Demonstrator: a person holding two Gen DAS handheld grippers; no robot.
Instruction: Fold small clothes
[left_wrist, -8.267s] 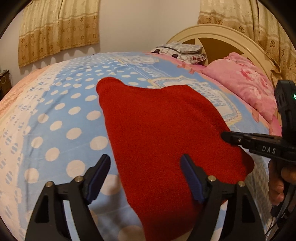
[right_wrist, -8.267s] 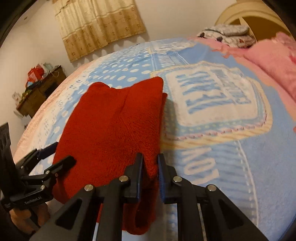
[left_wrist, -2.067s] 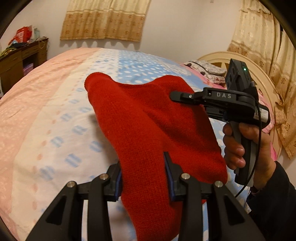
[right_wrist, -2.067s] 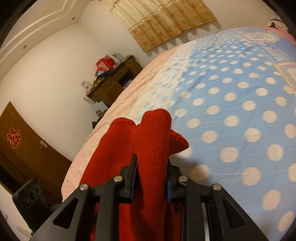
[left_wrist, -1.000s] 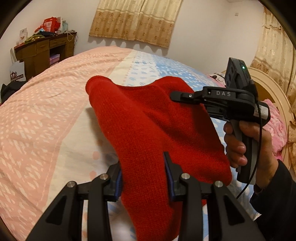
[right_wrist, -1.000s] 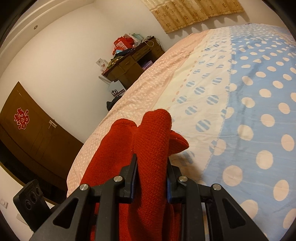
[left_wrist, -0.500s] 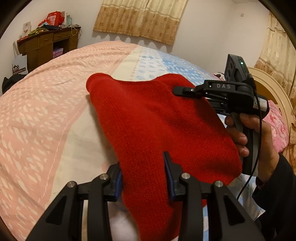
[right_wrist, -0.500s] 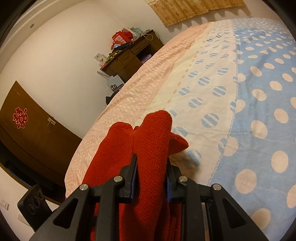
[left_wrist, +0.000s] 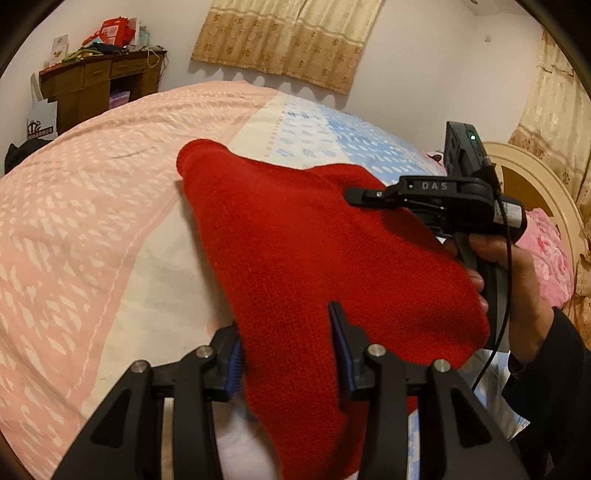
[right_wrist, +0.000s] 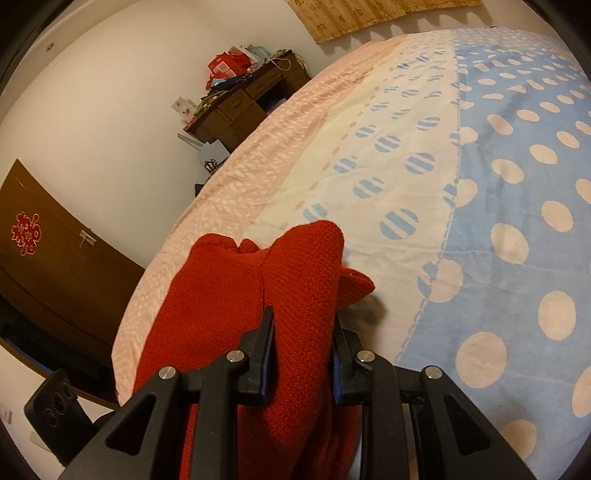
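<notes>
Bedspread (left_wrist: 92, 236) under both grippers is now pink-and-cream, not blue dotted as before. Left gripper (left_wrist: 291, 347) and right gripper (right_wrist: 301, 354) stay clamped on the red knit garment (left_wrist: 314, 251), held over the bedspread.

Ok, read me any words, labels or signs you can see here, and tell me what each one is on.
"DAS": on the right gripper.
Red double-happiness sign, a symbol rather than words: on the brown door.
White bag by the desk: crown logo with print too small to read.
Red boxes on the desk: print blurred.
</notes>
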